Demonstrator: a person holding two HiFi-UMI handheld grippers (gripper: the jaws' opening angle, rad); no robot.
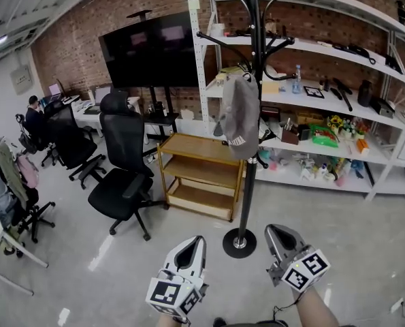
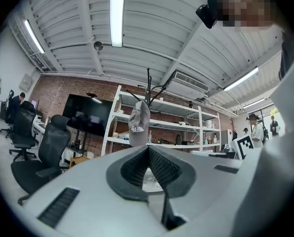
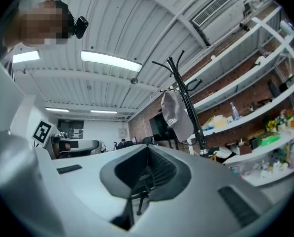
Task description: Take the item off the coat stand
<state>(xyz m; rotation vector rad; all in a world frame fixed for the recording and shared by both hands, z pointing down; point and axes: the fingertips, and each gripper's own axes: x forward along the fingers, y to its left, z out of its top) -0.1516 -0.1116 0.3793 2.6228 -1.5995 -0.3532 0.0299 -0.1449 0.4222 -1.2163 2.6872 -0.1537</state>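
Observation:
A grey cap (image 1: 240, 116) with white lettering hangs on a black coat stand (image 1: 250, 101) in the middle of the head view. Both gripper views also catch the cap (image 2: 139, 124) (image 3: 177, 114), a good way ahead of the jaws. My left gripper (image 1: 193, 244) is held low in front of the stand's round base (image 1: 239, 243), jaws together, nothing between them. My right gripper (image 1: 276, 234) sits just right of the base, shut and empty too. Neither gripper touches the cap or the stand.
A wooden three-tier trolley (image 1: 200, 175) stands left of the coat stand. White shelving (image 1: 338, 101) with assorted items runs behind and to the right. A black office chair (image 1: 124, 176) and a large dark screen (image 1: 150, 50) are to the left. A person sits at a desk far left.

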